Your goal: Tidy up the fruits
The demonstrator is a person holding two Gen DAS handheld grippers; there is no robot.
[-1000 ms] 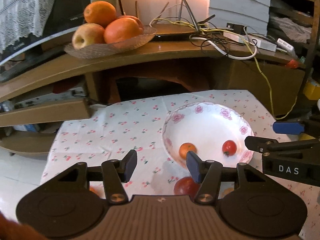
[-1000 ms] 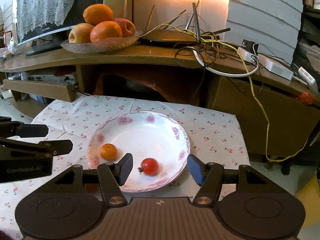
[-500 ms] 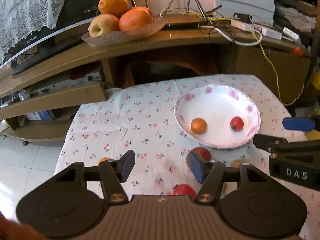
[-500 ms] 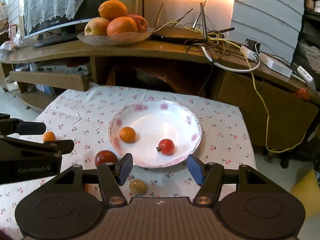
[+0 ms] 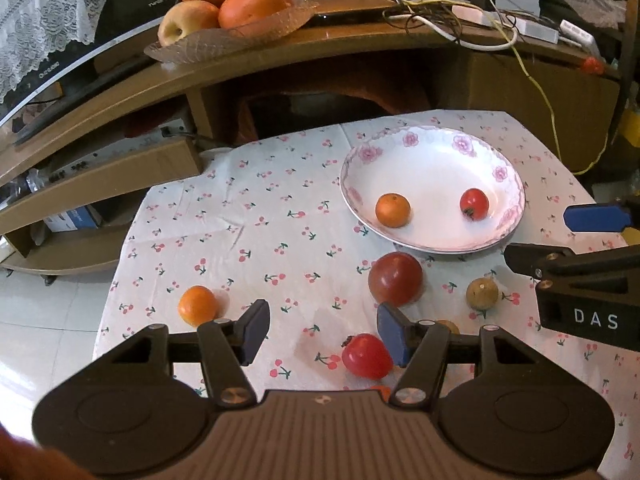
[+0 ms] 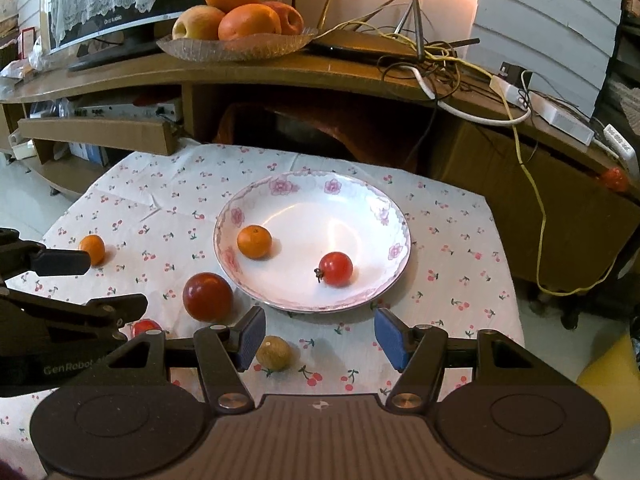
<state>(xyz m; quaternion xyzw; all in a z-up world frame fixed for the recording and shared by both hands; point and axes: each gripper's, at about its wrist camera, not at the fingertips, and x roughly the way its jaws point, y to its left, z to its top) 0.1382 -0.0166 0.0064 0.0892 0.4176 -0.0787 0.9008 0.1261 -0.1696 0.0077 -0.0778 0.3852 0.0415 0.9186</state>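
Observation:
A white floral plate (image 5: 432, 160) (image 6: 312, 196) on the cherry-print cloth holds a small orange (image 5: 393, 210) (image 6: 254, 241) and a cherry tomato (image 5: 474, 204) (image 6: 336, 268). On the cloth lie a dark red fruit (image 5: 395, 279) (image 6: 207, 297), a brown round fruit (image 5: 482, 293) (image 6: 273, 353), a red tomato (image 5: 366, 356) (image 6: 146, 327) and a small orange (image 5: 197, 305) (image 6: 92, 249). My left gripper (image 5: 322, 334) is open and empty above the cloth, the red tomato near its right finger. My right gripper (image 6: 320, 334) is open and empty at the plate's near edge.
A wooden TV stand (image 6: 280, 72) behind the table carries a glass dish of large oranges and apples (image 6: 240, 20), a monitor and tangled cables (image 6: 440, 60). The cloth-covered table ends close on the right and left. Tiled floor (image 5: 60, 320) lies to the left.
Both grippers have pulled back and risen from the plate. The loose fruits on the near cloth have come into view. Both stay open.

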